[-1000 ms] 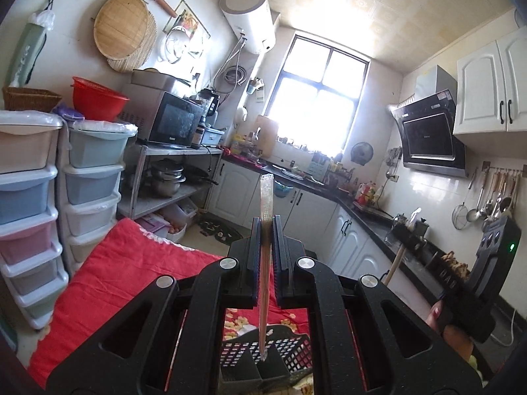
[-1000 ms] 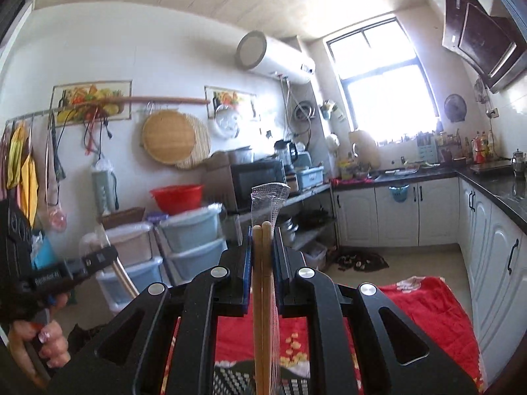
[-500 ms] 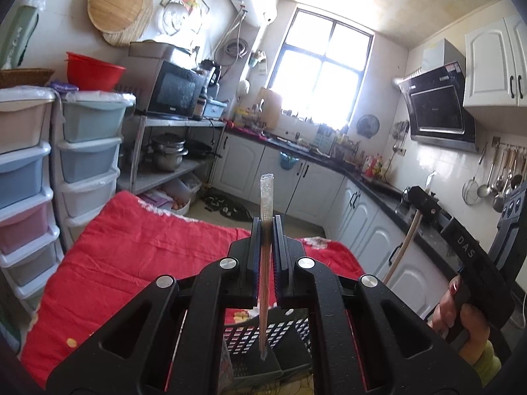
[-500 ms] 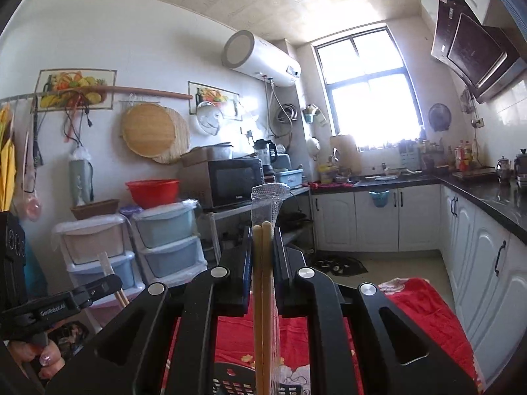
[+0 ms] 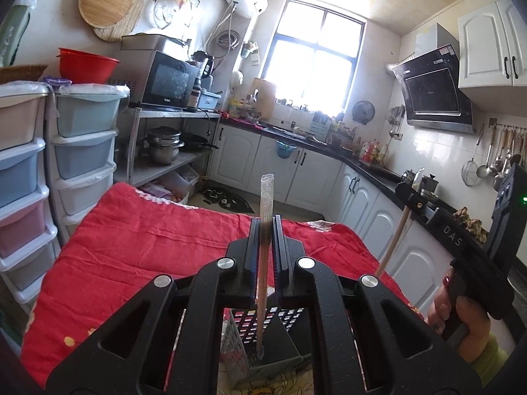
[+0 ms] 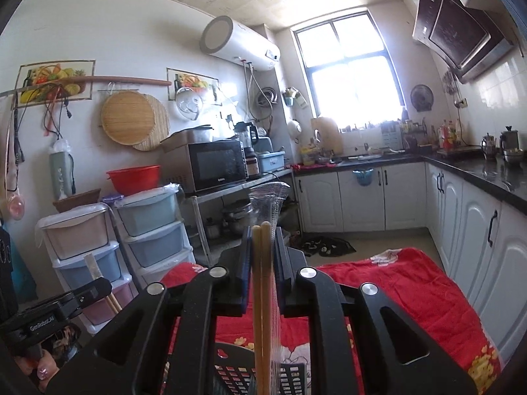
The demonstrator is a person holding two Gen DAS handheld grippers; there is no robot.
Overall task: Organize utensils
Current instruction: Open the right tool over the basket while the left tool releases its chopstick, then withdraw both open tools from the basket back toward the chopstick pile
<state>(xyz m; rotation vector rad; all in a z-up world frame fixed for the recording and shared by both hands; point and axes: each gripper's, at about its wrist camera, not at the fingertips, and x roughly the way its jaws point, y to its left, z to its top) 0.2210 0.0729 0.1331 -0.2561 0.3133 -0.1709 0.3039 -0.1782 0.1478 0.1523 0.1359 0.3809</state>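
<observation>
My left gripper (image 5: 265, 222) is shut on a sleeved pair of chopsticks (image 5: 266, 194) that stands upright. Its lower end dips into the grey perforated utensil basket (image 5: 286, 319) on the red cloth. My right gripper (image 6: 263, 230) has its jaws opening: a wrapped pair of wooden chopsticks (image 6: 262, 296) stands between them with a thin gap to each pad. Its lower end reaches down into the basket (image 6: 230, 375). In the left wrist view the right gripper (image 5: 408, 194) hangs at the right with its chopsticks (image 5: 393, 243) slanting down.
A red quilted cloth (image 5: 148, 230) covers the table. Stacked plastic drawers (image 5: 82, 138) stand left of it, with a metal shelf and microwave (image 5: 168, 79) behind. White cabinets under a dark counter (image 5: 362, 164) run along the far and right sides. A hand (image 5: 467, 319) holds the right gripper.
Both grippers have sunk toward the basket with their chopsticks. The right jaws have drawn slightly apart from their chopsticks. The left grip is unchanged.
</observation>
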